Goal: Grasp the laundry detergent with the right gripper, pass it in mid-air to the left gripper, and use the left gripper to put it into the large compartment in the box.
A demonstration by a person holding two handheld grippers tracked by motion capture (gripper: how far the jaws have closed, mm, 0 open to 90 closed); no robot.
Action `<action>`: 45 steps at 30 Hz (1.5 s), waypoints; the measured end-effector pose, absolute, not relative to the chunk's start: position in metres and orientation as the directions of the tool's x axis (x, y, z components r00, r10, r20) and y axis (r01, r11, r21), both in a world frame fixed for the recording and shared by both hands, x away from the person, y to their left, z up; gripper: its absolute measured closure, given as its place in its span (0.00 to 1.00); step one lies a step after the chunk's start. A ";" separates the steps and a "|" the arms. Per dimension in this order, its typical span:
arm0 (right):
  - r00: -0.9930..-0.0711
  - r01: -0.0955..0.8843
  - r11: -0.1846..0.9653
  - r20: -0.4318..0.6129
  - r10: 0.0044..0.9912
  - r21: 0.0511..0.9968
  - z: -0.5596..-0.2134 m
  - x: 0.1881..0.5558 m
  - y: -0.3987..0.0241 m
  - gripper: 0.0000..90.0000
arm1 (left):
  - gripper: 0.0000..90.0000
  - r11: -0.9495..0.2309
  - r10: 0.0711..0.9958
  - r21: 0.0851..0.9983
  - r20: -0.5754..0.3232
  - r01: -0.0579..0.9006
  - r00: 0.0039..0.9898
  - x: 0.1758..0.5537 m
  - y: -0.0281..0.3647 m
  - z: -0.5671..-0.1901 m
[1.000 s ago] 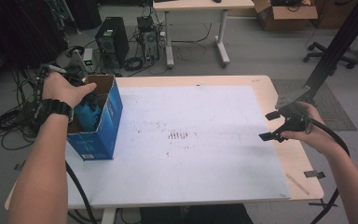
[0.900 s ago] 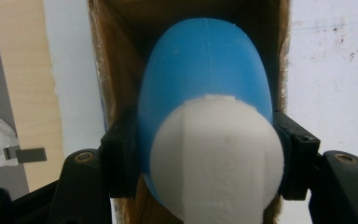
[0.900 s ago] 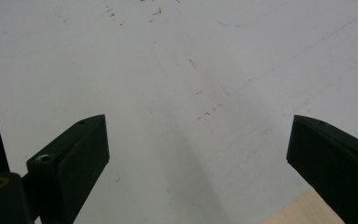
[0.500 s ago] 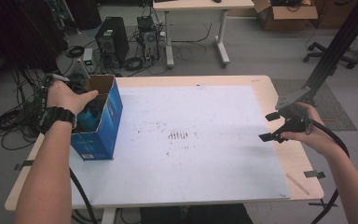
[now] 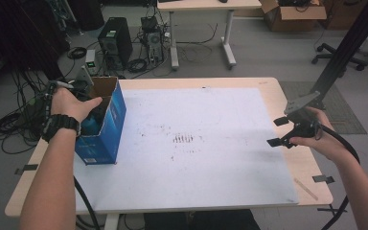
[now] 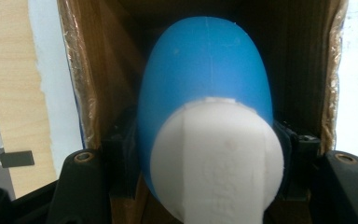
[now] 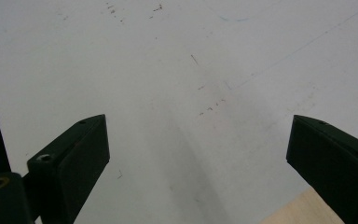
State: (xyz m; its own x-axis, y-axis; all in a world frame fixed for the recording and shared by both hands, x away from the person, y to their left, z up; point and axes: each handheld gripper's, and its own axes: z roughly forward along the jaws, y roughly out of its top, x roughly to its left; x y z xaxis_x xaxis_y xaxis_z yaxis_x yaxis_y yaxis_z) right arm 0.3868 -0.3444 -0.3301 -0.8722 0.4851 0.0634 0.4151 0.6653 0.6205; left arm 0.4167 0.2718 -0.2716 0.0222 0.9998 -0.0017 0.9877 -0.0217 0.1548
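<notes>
An open blue cardboard box stands at the table's left edge. My left hand reaches into its mouth. In the left gripper view the left gripper is inside the box's brown walls, shut on a blue egg-shaped thing with a white end; the black jaws press its two sides. A bit of that blue thing shows inside the box from above. My right gripper hovers at the right edge of the white sheet, open with nothing between its jaws.
The white sheet covers most of the wooden table and carries dark scuff marks. Bits of black tape lie on the right edge. On the floor behind are cables, a computer tower and a second table.
My left hand has shifted slightly toward me at the box's mouth. The right gripper has stayed put and open.
</notes>
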 end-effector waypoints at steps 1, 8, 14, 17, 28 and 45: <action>-0.872 0.415 0.666 0.062 0.486 0.620 -0.330 0.387 -0.344 0.07 | 0.42 -0.021 1.000 0.153 -0.001 0.988 0.022 0.417 0.272 -0.272; -0.872 0.417 0.664 0.067 0.485 0.621 -0.331 0.386 -0.344 0.07 | 0.42 -0.027 1.000 0.142 0.001 0.990 0.027 0.417 0.271 -0.273; -0.871 0.420 0.665 0.068 0.487 0.618 -0.332 0.384 -0.345 0.07 | 0.42 -0.031 1.000 0.139 0.006 0.990 0.031 0.417 0.269 -0.273; -0.870 0.422 0.664 0.069 0.489 0.617 -0.333 0.384 -0.346 0.07 | 0.42 -0.030 1.000 0.136 0.014 0.990 0.028 0.417 0.268 -0.273; -0.869 0.424 0.663 0.072 0.489 0.617 -0.333 0.382 -0.348 0.07 | 0.37 -0.041 0.999 0.142 0.012 0.989 0.040 0.414 0.267 -0.269; -0.877 0.409 0.667 0.066 0.476 0.623 -0.328 0.381 -0.344 0.07 | 0.28 -0.136 0.989 0.208 0.078 0.969 0.122 0.407 0.243 -0.209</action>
State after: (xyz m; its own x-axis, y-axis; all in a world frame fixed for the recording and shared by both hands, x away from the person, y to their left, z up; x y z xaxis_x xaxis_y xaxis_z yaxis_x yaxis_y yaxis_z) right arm 0.3810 -0.3442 -0.3276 -0.8769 0.4761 0.0662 0.4091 0.6669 0.6228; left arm 0.4067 0.2431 -0.2090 0.1222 0.9894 0.0778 0.9687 -0.1360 0.2075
